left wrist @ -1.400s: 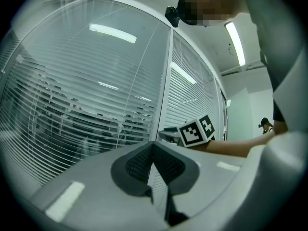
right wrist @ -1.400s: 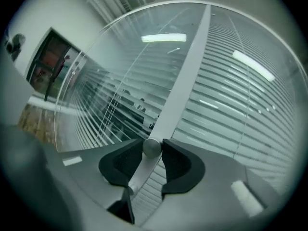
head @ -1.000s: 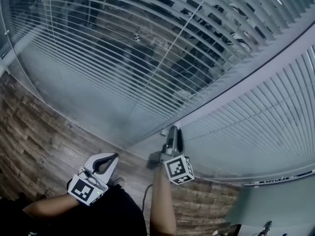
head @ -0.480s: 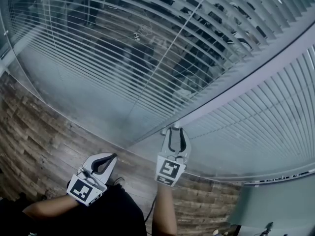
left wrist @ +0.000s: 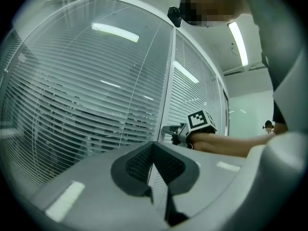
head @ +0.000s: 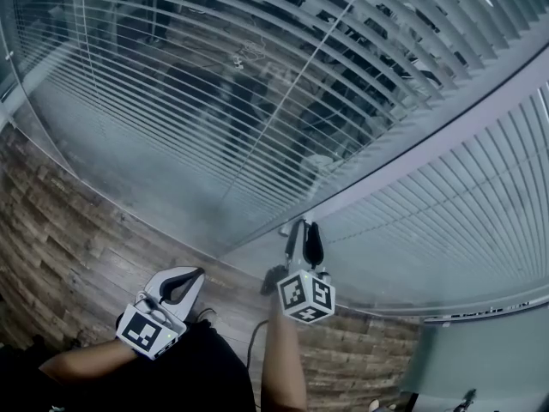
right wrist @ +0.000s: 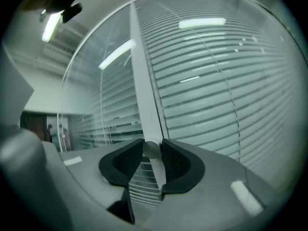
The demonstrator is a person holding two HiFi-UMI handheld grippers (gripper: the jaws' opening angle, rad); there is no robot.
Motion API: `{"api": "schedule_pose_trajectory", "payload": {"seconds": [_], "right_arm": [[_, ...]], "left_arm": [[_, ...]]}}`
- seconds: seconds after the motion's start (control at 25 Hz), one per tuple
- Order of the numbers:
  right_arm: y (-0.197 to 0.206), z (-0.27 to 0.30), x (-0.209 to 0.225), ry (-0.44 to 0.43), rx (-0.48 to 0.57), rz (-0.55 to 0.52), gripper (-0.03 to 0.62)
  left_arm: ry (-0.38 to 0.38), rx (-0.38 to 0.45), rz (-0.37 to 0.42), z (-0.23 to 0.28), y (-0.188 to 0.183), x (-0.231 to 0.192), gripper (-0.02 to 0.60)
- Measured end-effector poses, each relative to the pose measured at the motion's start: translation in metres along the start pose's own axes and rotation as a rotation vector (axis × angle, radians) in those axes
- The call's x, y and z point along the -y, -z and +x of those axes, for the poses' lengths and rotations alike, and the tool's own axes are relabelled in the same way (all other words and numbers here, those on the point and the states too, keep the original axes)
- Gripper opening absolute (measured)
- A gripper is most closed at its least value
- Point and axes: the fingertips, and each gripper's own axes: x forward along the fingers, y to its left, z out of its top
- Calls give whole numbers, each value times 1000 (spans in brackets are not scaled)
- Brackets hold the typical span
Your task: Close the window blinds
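Because the small pale round tilt knob (right wrist: 151, 148) sticks out of the grey upright frame post (right wrist: 142, 81) straight toward the right claw (right wrist: 151, 152), its axis runs along the claw's own line of reach. That is the relation on which the coming move turns: a roll of the wrist about that line would, by my judgement, spin the knob and tilt the slats.

Seen along the right claw, the knob's rounded end sits squarely between the two dark ribbed pads (right wrist: 124, 164), near their tips, with the post rising directly behind it. The jaws are closing on it, and both pads appear to touch its sides. I therefore read the claw as clenched on the knob at a fairly wide setting, not released. In the head view this claw points up and away from the person at the foot of the post, between the two panes.

The slatted grey window blinds (head: 257, 101) in the left pane stand partly open, with dark shapes showing through the gaps. Those in the right pane look flatter and let less through.

The left claw (head: 196, 275) hangs lower and to the left, over the brown wood-plank floor (head: 77, 230), well apart from the post and knob. Its jaws meet at the tips with nothing between them. The right hand is plainly the nearer, on the knob itself, and the left looks to have no share in the turn.
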Motion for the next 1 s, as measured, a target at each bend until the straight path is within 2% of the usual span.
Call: {"api": "schedule_pose_trajectory", "payload": {"seconds": [0.12,0.2,0.28,0.32,0.44,0.52,0.64,0.72,0.84,1.0], "right_arm": [[-3,0,5,-43,47,286,127],[-2,2,8,-77,67,431,129],[0,4,9,-97,75,491,132],[0,4,8,-99,76,477,133],[-6,-1,5,-86,83,303,135],[-9,-7,4,-55,80,89,135],[-10,-7,-3,2,34,-294,135],[-8,-4,-9,20,-4,-467,135],[-3,0,-17,32,-49,-598,135],[0,3,-18,86,-62,-681,127]], "left_arm": [[5,-5,-2,3,-1,2,2],[8,-8,-3,5,2,2,2],[7,-17,-16,5,6,1,2],[7,-17,-18,5,6,1,2],[11,-1,-5,3,2,3,2],[9,2,-2,2,1,4,0],[3,-2,-12,1,3,2,2],[0,-3,-13,0,3,2,0],[2,-2,-11,0,3,3,2],[-3,-10,-16,1,3,0,1]]}}
